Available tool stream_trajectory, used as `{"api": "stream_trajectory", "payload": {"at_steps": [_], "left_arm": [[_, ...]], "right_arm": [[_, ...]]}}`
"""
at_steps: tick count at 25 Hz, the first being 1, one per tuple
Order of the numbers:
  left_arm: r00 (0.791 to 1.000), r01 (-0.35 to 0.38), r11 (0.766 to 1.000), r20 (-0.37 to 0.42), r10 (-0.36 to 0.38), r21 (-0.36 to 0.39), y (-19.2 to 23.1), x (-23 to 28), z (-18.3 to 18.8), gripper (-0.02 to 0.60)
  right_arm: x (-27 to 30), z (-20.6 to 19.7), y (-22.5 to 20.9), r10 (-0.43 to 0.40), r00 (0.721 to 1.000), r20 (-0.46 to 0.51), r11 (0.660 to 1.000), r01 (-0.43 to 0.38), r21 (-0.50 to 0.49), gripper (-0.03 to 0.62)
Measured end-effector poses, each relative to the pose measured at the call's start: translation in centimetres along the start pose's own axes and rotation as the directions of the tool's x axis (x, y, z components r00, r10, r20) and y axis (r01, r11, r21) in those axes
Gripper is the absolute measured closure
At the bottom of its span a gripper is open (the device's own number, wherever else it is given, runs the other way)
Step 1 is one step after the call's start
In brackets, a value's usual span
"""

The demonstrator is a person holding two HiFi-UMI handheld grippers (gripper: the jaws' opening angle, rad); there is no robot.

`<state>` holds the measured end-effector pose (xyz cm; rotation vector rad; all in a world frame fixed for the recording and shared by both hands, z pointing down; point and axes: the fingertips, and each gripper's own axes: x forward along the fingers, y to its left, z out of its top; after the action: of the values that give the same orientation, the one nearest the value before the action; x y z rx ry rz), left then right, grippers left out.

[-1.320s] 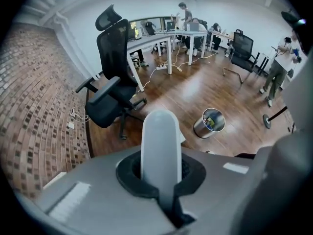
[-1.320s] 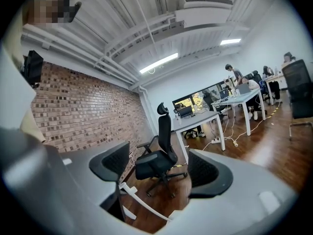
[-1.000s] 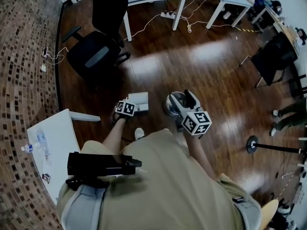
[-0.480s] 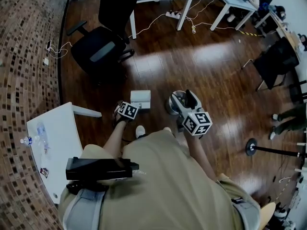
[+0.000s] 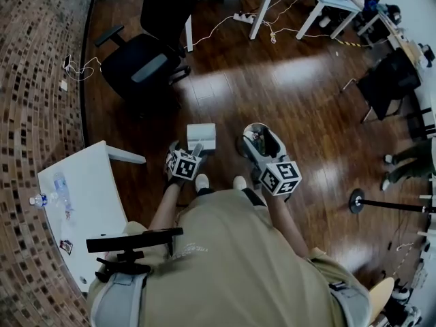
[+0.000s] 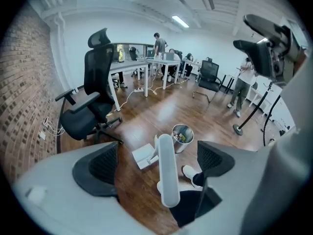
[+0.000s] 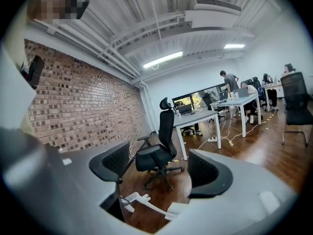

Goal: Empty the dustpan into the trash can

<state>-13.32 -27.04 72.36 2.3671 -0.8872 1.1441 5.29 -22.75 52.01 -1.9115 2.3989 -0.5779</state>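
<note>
Left gripper (image 6: 155, 158): jaws released, just opening, dustpan handle (image 6: 166, 177) free between them.
Dustpan (image 6: 143, 155): on floor beyond those jaws, near trash can (image 6: 182, 137).
Right gripper (image 7: 154, 173): jaws apart, empty.

Under your feet runs a dark, glossy wooden floor (image 5: 306, 114). On it stand the white dustpan (image 5: 201, 136), the metal trash can (image 5: 251, 140) just beside it, a black office chair (image 5: 143, 67), a power strip (image 5: 242, 18) with cables, and a round stand base (image 5: 356, 201).
</note>
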Motion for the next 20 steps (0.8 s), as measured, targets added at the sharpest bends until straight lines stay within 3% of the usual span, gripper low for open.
{"api": "stream_trajectory", "payload": {"at_steps": [4,7,9,13,16,18,20], "left_arm": [[0.992,0.048,0.998,0.114,-0.054,0.051,-2.7,-4.1,2.8,0.083],[0.970,0.110,0.990,0.207,-0.126,0.088,-6.8,-7.6,5.0,0.083],[0.952,0.092,0.991,0.284,-0.116,0.099,-9.3,-9.7,6.3,0.083],[0.895,-0.009,0.998,0.446,-0.023,0.070,-14.5,-12.1,8.9,0.087],[0.832,-0.087,0.996,0.550,0.067,0.011,-19.9,-14.0,9.3,0.100],[0.789,-0.135,0.991,0.604,0.116,-0.014,-23.8,-15.5,9.2,0.118],[0.766,-0.159,0.987,0.627,0.138,-0.023,-28.0,-17.1,8.9,0.127]], "right_arm": [[-2.0,0.5,0.2,0.003,1.000,0.028,1.000,-0.003,-0.014,0.232],[-3.9,0.7,-0.1,0.019,0.998,0.067,1.000,-0.019,-0.001,0.232],[-5.9,0.9,0.1,0.049,0.994,0.099,0.999,-0.048,-0.019,0.232],[-12.8,0.8,-1.0,0.093,0.983,0.161,0.992,-0.078,-0.096,0.232],[-19.2,-1.4,-4.0,0.096,0.981,0.168,0.989,-0.076,-0.124,0.232],[-23.2,-2.4,-6.2,0.098,0.980,0.172,0.988,-0.075,-0.135,0.232],[-27.3,-2.8,-8.0,0.095,0.978,0.184,0.986,-0.068,-0.150,0.232]]}}
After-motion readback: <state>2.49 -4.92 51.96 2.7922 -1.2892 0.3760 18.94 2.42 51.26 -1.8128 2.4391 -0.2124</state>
